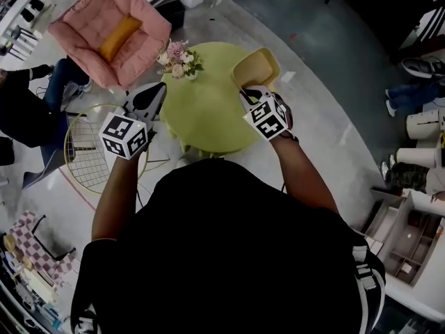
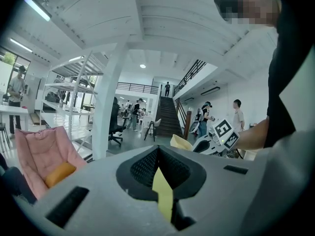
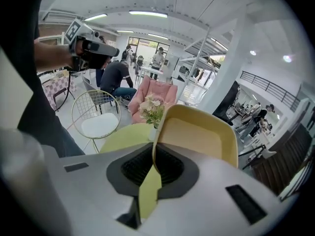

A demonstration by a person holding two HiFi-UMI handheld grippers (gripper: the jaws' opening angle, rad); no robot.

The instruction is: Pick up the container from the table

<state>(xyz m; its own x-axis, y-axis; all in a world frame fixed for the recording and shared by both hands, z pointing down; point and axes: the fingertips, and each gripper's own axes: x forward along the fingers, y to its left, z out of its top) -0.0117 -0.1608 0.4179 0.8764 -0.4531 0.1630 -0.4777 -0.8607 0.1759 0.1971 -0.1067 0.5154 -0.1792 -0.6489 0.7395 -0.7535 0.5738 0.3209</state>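
My right gripper (image 1: pixel 247 96) is shut on the near rim of a pale yellow container (image 1: pixel 256 68), which hangs tilted in the air above the far right edge of the round yellow-green table (image 1: pixel 208 117). In the right gripper view the container's thin wall (image 3: pixel 202 136) runs down between the pressed pads of the right gripper (image 3: pixel 153 163). My left gripper (image 1: pixel 156 92) hovers over the table's left edge, shut, with nothing held. In the left gripper view the left gripper's (image 2: pixel 157 154) pads meet, and the container (image 2: pixel 181 142) shows beyond them to the right.
A small vase of pink flowers (image 1: pixel 179 60) stands at the table's far left. A pink armchair (image 1: pixel 108 30) sits beyond it, and a round wire chair (image 1: pixel 90 145) stands left of the table. A seated person (image 1: pixel 28 96) is at far left; shelving (image 1: pixel 403 242) at right.
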